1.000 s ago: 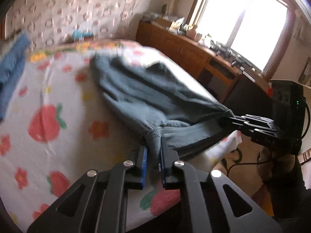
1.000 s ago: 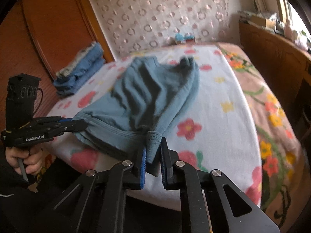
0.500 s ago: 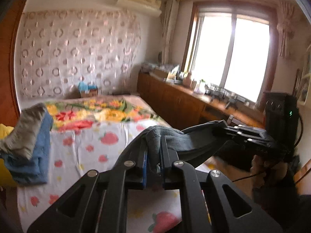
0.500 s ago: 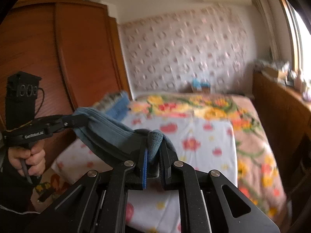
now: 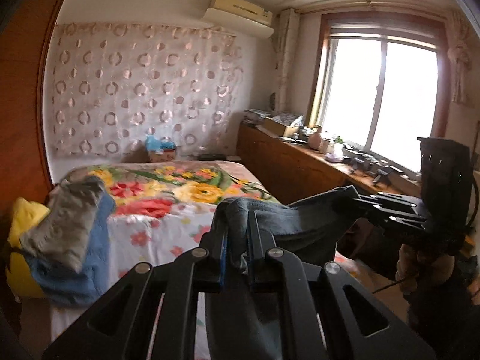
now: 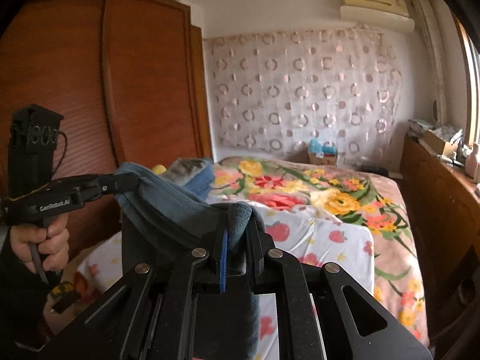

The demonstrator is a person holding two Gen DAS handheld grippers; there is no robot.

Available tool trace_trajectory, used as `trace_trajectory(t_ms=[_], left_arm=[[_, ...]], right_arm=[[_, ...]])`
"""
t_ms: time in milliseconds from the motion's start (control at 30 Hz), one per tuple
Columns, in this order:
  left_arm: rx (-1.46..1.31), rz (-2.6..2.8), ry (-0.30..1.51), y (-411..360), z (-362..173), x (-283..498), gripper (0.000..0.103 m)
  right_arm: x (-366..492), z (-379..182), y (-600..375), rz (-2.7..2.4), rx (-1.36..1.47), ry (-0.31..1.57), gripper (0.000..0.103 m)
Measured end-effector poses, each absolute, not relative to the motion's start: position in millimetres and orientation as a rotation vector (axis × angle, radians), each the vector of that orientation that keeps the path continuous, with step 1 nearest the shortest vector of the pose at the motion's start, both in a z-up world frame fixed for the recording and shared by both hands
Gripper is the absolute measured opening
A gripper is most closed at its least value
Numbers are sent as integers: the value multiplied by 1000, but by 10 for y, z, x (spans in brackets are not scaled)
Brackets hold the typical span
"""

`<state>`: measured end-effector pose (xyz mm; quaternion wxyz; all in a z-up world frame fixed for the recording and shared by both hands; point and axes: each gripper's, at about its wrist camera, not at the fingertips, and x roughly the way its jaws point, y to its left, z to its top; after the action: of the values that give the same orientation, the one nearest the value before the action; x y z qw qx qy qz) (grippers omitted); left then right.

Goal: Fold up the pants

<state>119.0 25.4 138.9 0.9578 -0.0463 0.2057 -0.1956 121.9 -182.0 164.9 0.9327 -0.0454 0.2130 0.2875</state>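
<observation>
Left wrist view shows our left gripper [image 5: 237, 237] clamped on one edge of the pants [image 5: 303, 225], held up in the air above the foot of the bed [image 5: 156, 240]. Our right gripper [image 5: 360, 204] pinches the far end of that edge, to the window side of the bed, so the cloth spans between them and hangs below. From the right wrist view, our right gripper [image 6: 237, 240] is closed on a folded hem of the pants [image 6: 168, 207], and the left gripper [image 6: 126, 180] grips the other end, on the bed's wardrobe [image 6: 90, 90] side. A clothes pile [image 5: 66, 234] lies along the bed's wardrobe-side edge; the strawberry-print middle of the bed lies bare.
</observation>
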Motion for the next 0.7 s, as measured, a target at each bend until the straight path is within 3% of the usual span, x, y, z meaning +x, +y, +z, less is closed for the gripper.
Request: trace_trajectory(t_ms=[167,300,533,700], left_arm=[[-82,-381,381,366,1568,1309,7],[-10,-366,456,334,1253,1190,7],[9,-359,626,325,457,935,7],[-4,-383,674,291,170,688,8]], right_arm=[[1634,1880,-1615,511,-115,407,7],[1599,1808,-1530,511,-125,452,7],[1471,805,-1466,552,-127,662,7],[1286,420,-1421,578,-130,736,7]])
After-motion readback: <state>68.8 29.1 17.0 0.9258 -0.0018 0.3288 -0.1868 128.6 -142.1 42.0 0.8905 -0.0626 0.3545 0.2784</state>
